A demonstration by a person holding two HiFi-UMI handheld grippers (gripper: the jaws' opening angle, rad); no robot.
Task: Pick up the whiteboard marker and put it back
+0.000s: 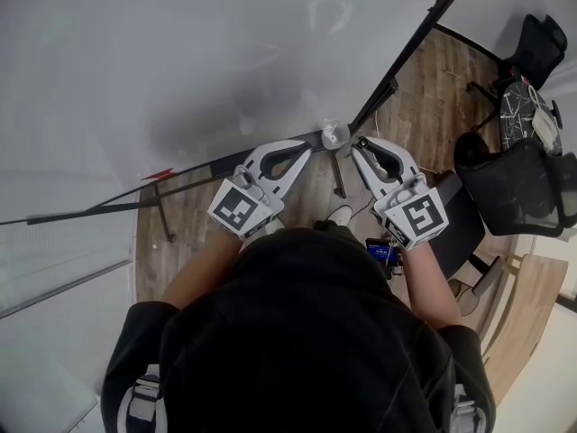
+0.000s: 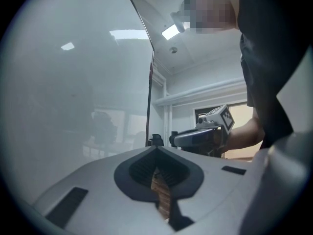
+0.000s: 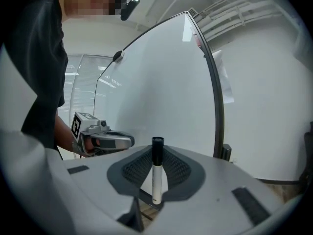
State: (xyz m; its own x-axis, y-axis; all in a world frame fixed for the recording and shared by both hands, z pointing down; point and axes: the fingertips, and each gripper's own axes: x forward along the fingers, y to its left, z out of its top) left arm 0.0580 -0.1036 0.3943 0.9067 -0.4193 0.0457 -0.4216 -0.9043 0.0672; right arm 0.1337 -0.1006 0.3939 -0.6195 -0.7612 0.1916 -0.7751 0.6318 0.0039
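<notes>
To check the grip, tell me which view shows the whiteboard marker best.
Right gripper view: the whiteboard marker stands upright, clamped in the right gripper, cap up. The head and left gripper views show that gripper, but no clear marker.

Wood floor (image 1: 437,84), black office chair (image 1: 516,188)

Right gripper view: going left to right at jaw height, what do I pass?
Dark shirt → left gripper → marker → whiteboard frame
</notes>
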